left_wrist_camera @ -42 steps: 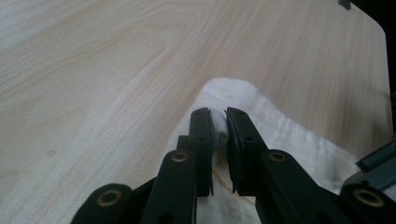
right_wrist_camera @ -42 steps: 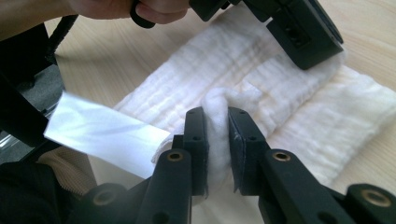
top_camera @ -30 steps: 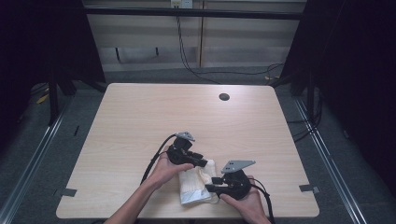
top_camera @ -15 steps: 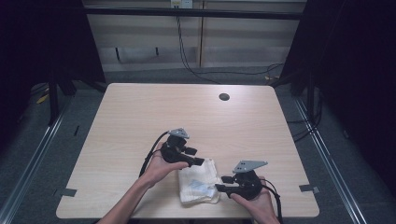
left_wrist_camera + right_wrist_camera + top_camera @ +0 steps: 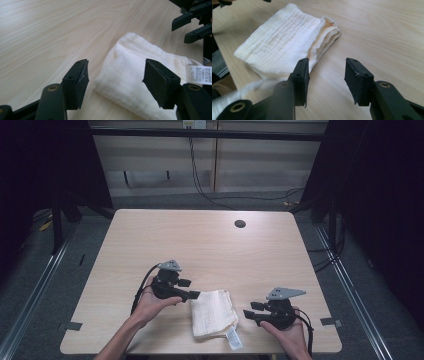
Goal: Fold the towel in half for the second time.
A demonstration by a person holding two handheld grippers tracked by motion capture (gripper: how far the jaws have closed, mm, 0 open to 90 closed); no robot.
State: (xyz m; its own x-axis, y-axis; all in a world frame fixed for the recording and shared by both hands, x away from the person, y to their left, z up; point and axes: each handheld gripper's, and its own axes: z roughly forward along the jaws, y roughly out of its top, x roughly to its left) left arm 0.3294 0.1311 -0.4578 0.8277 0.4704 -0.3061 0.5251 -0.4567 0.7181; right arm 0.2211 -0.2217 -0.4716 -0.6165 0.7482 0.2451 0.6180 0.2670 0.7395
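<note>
A folded cream cloth [image 5: 213, 312] with a white care label lies flat near the table's front edge. My left gripper [image 5: 192, 289] sits just left of the cloth [image 5: 140, 82], open, its jaws having just been opening with nothing between the pads. To the right of the cloth [image 5: 287, 42] my right gripper [image 5: 248, 311] is open too; its jaws have just been opening, and bare wood shows between them. Neither gripper touches the cloth. The right gripper's jaws [image 5: 192, 23] show at the top right of the left gripper view.
The light wooden table [image 5: 200, 245] has a dark round cable hole [image 5: 240, 224] near its far edge. Cables hang beyond the table's back edge. Dark floor and metal rails flank the table on both sides.
Both grippers have pulled away from the cloth, the left one leftward and the right one rightward. Their jaws have widened and the cloth now lies free between them.
</note>
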